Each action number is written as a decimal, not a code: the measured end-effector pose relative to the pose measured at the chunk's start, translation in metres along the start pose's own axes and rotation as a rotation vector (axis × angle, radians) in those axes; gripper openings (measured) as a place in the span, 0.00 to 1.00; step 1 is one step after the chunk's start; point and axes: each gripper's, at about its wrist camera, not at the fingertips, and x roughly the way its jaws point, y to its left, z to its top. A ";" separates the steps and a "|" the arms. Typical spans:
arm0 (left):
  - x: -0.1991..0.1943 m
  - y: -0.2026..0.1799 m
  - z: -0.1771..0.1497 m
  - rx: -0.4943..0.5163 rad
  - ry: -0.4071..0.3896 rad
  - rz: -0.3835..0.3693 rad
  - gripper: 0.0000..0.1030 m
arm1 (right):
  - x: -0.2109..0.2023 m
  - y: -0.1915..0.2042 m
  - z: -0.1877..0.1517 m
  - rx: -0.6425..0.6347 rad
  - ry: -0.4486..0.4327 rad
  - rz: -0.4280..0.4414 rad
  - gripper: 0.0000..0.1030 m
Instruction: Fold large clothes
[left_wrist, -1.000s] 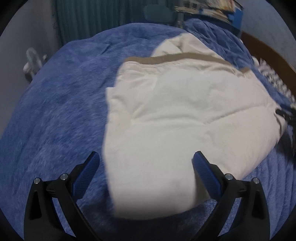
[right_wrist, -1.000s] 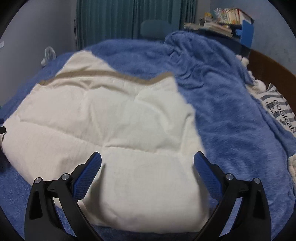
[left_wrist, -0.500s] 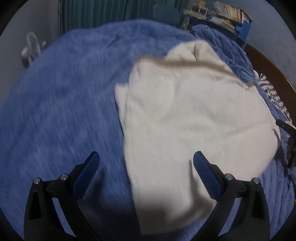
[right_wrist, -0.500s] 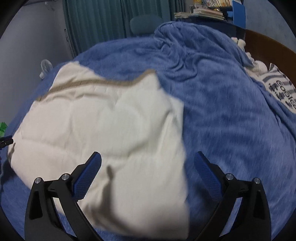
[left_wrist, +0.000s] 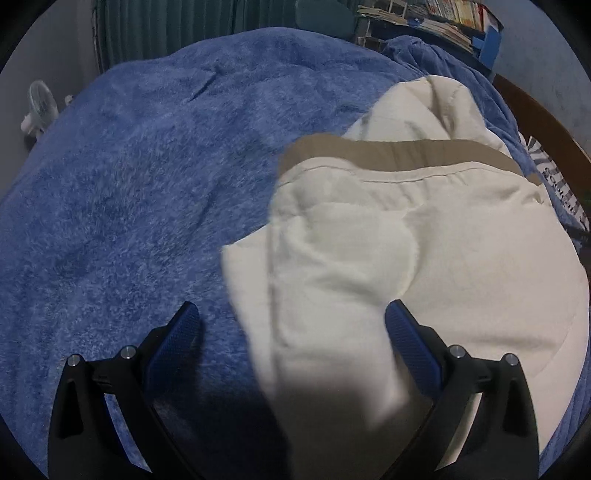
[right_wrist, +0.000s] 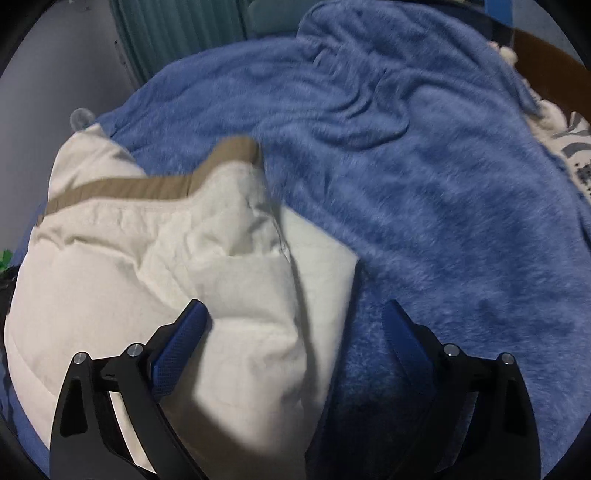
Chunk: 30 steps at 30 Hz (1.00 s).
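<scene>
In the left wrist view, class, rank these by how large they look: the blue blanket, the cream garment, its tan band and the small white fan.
1. blue blanket
2. cream garment
3. tan band
4. white fan

The fan stands far from the camera, so its true size against the band is unsure.

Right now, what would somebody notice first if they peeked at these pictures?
A big cream garment with a tan band lies crumpled on a fuzzy blue blanket covering the bed. Each open hand-held gripper, left and right, pokes in from the bottom over a garment edge.
</scene>
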 end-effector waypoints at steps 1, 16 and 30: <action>0.001 0.007 -0.002 -0.020 0.002 -0.037 0.94 | 0.002 -0.003 -0.004 0.008 0.000 0.024 0.89; 0.032 0.027 -0.003 -0.167 -0.008 -0.353 0.60 | 0.022 -0.016 0.002 0.125 0.005 0.265 0.59; -0.056 -0.037 -0.002 0.100 -0.140 -0.221 0.08 | -0.113 0.060 -0.030 -0.154 -0.359 0.076 0.09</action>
